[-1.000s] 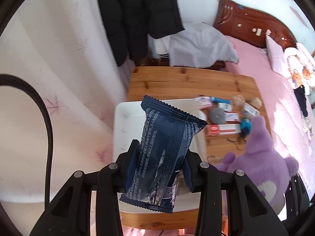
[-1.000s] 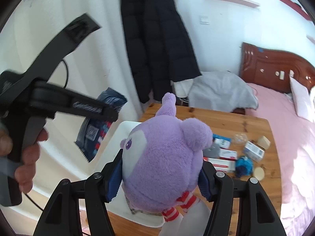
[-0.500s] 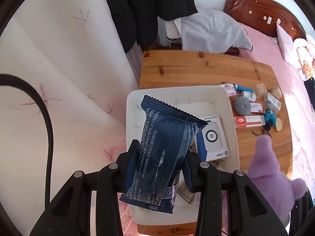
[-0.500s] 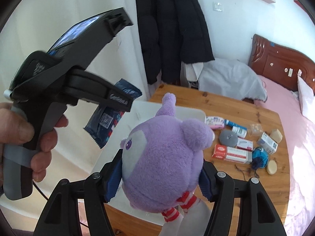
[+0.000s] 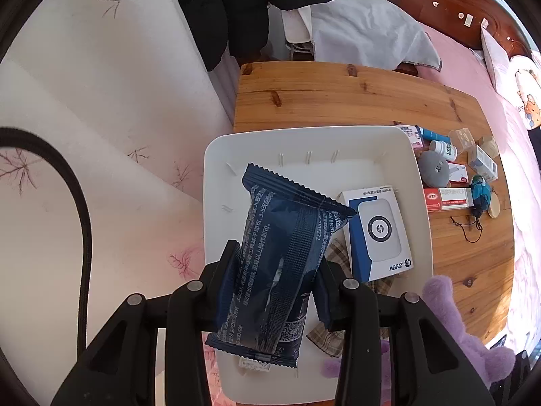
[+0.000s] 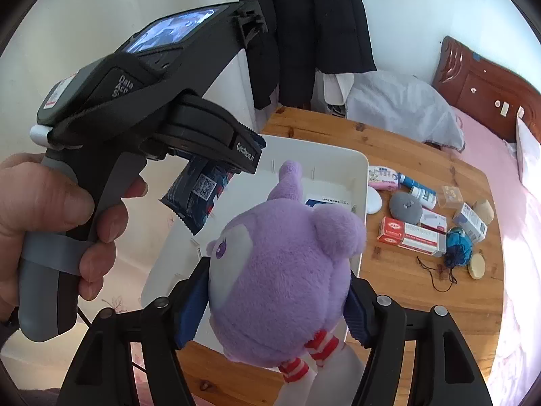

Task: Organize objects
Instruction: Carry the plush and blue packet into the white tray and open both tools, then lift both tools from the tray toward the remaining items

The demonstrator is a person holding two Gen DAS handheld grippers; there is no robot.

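Observation:
Pointing steeply down, my left gripper is shut on a dark blue snack packet above the left half of a white tray. A white and blue box and a plaid cloth lie in the tray. My right gripper has a purple plush toy between its pads, over the tray's near right corner; its jaws are opening while the pads still touch the toy. The right wrist view shows a hand around the left gripper's handle and the packet below it.
The tray sits on a wooden table. Right of it lie several small items: a red and white box, a grey round pouch, small bottles, blue yarn. A pink bed runs along the right; a black coat hangs behind.
Both grippers have come down toward the tray, which now looks larger. The box and cloth in the tray came into view. The right jaws stand slightly wider around the plush.

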